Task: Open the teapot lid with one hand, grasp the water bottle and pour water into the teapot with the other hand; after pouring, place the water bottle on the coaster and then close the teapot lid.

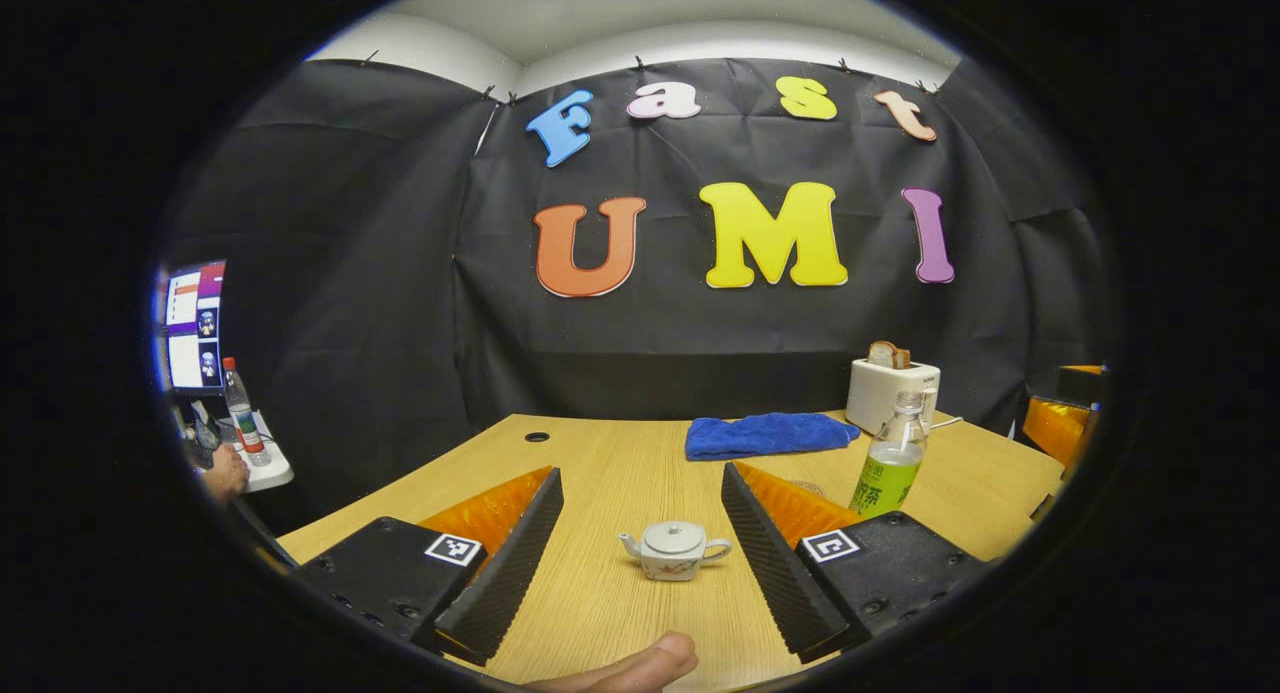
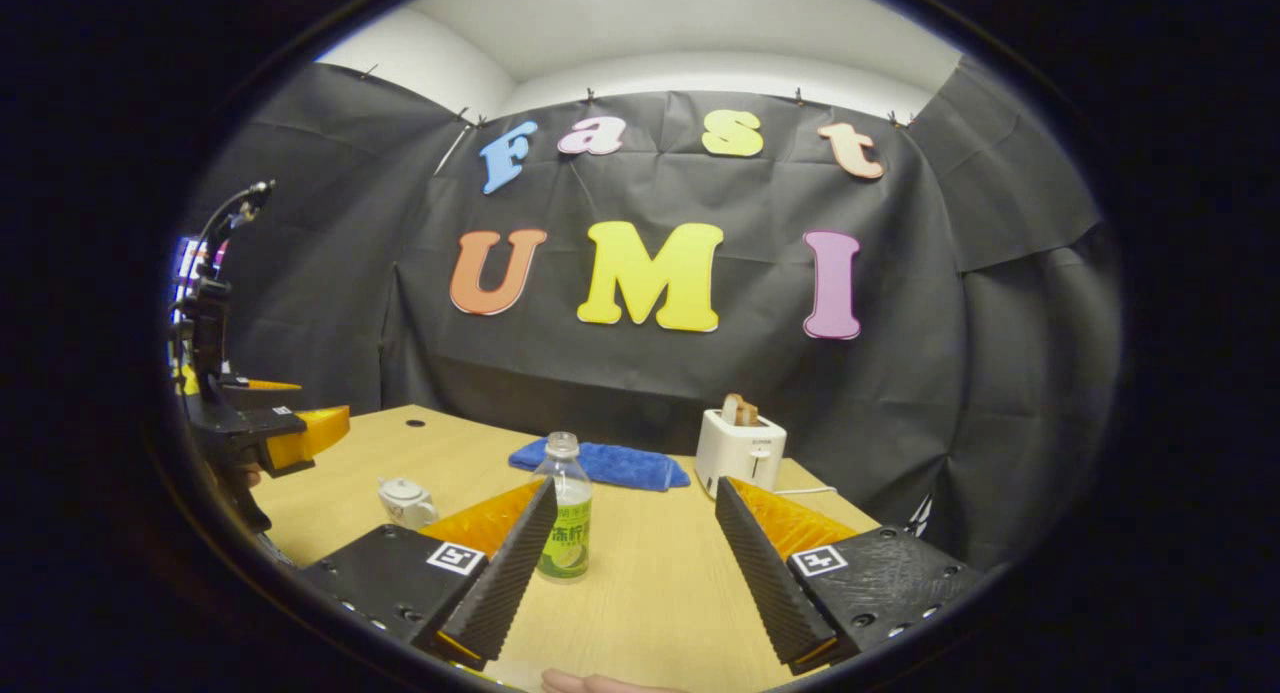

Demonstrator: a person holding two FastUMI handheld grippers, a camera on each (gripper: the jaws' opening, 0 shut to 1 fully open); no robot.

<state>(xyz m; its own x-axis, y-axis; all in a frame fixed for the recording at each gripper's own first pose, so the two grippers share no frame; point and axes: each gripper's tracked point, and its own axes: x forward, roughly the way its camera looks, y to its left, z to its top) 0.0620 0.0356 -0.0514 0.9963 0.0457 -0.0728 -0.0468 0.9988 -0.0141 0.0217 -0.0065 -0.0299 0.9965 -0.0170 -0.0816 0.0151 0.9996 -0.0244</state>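
Teapot lidded, both grippers apart from it

Teapot [image 1: 673, 551] sits upright on the wooden worktop [image 1: 600, 473] with its lid on, framed between the wide-spread jaws of the left gripper [image 1: 640, 548], which hovers short of it and touches nothing. Water bottle [image 1: 890, 458], capless, stands farther back to the right, near a white toaster [image 1: 890, 393] and a blue cloth [image 1: 768, 435]. In the right gripper view, the right gripper [image 2: 630, 563] also has its jaws wide and empty, the bottle just beyond its left finger.
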